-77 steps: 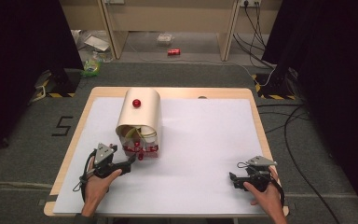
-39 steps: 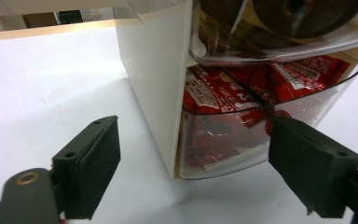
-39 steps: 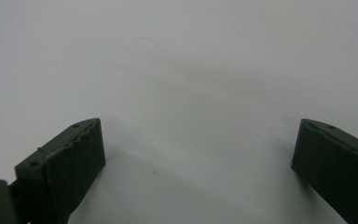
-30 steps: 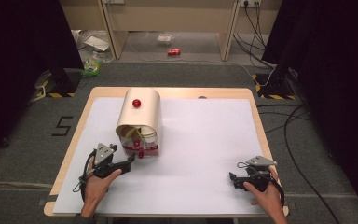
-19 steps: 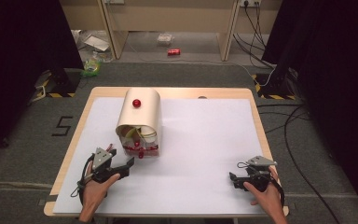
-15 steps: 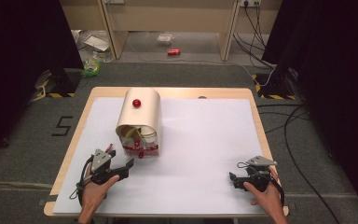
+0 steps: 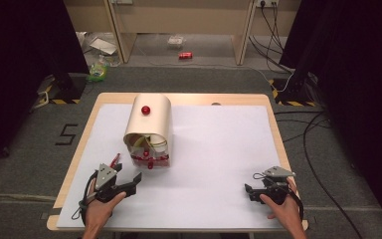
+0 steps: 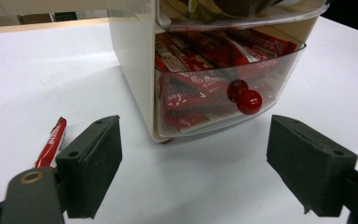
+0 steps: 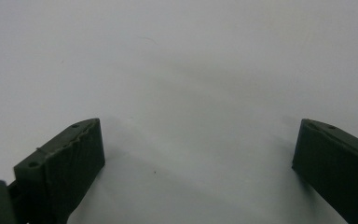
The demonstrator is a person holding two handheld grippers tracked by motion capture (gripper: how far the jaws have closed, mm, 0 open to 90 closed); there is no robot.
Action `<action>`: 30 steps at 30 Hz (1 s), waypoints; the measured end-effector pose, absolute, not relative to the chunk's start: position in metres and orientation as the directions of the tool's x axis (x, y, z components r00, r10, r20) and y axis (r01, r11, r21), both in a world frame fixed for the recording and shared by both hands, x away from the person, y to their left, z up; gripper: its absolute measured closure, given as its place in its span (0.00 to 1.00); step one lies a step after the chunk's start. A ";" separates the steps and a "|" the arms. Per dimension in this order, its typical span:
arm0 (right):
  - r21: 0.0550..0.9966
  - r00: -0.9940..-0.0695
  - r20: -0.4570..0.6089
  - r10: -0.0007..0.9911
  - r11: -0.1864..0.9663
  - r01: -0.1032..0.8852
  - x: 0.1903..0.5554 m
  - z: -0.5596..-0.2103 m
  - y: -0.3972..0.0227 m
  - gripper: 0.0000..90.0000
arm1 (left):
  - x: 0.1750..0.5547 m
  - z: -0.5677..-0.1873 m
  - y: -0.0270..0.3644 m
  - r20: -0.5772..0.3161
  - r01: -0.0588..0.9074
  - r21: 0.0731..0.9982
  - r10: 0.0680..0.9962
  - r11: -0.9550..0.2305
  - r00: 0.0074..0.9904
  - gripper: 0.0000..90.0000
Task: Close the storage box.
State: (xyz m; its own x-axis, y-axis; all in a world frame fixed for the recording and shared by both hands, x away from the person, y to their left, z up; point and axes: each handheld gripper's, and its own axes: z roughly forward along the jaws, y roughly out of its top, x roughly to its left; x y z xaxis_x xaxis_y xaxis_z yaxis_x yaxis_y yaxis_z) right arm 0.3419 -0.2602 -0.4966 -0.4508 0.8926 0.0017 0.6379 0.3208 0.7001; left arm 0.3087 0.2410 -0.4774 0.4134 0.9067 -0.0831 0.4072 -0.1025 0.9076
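Poised at 12 o'clock of the gaping left hand-held gripper [image 8: 193,175]: drawer knob [image 8: 248,101], red snack bar [image 8: 51,142] at 10.

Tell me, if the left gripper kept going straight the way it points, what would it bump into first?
Most likely the clear lower drawer of the cream box, near its red knob. The left gripper faces it with open fingers, nothing between.

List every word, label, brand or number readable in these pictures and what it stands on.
"5": black mark on the grey carpet left of the table.
Red snack packets in the clear plastic bottom drawer: white print, too blurred to read.
Loose red packet on the white tabletop: white lettering, unreadable.
Red can on the far floor: too small.
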 end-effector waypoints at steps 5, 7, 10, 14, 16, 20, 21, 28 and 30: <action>0.700 -0.451 0.002 0.893 0.321 0.638 0.342 -0.497 -0.260 0.03 | 0.305 -0.477 0.242 -0.086 0.408 0.907 0.906 -0.101 0.415 0.20; 0.700 -0.451 0.002 0.893 0.321 0.638 0.342 -0.497 -0.260 0.03 | 0.303 -0.476 0.242 -0.086 0.405 0.909 0.906 -0.100 0.415 0.20; 0.700 -0.451 0.002 0.892 0.321 0.638 0.342 -0.497 -0.260 0.03 | 0.301 -0.475 0.242 -0.084 0.403 0.909 0.905 -0.102 0.418 0.20; 0.700 -0.451 0.002 0.892 0.321 0.638 0.342 -0.497 -0.260 0.03 | 0.298 -0.474 0.241 -0.082 0.400 0.911 0.902 -0.105 0.424 0.20; 0.700 -0.451 0.002 0.893 0.321 0.638 0.342 -0.497 -0.260 0.03 | 0.297 -0.473 0.241 -0.082 0.398 0.911 0.901 -0.106 0.426 0.20; 0.700 -0.451 0.002 0.893 0.321 0.638 0.342 -0.497 -0.260 0.03 | 0.293 -0.472 0.240 -0.079 0.393 0.913 0.897 -0.110 0.434 0.20; 0.700 -0.451 0.002 0.892 0.321 0.638 0.342 -0.497 -0.260 0.03 | 0.292 -0.472 0.240 -0.080 0.393 0.913 0.897 -0.109 0.434 0.20; 0.700 -0.451 0.002 0.893 0.321 0.638 0.342 -0.497 -0.260 0.03 | 0.287 -0.471 0.237 -0.077 0.387 0.915 0.889 -0.117 0.451 0.20; 0.700 -0.451 0.002 0.893 0.321 0.638 0.342 -0.497 -0.260 0.03 | 0.285 -0.471 0.235 -0.078 0.387 0.914 0.887 -0.118 0.455 0.20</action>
State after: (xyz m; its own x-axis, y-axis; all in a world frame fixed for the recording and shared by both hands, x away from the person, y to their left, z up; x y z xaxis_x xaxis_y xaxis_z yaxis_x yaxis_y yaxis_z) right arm 0.3419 -0.2602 -0.4967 -0.4507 0.8927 0.0018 0.6379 0.3207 0.7001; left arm 0.2853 0.2353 -0.4714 0.4548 0.8872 -0.0777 0.3874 -0.1184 0.9143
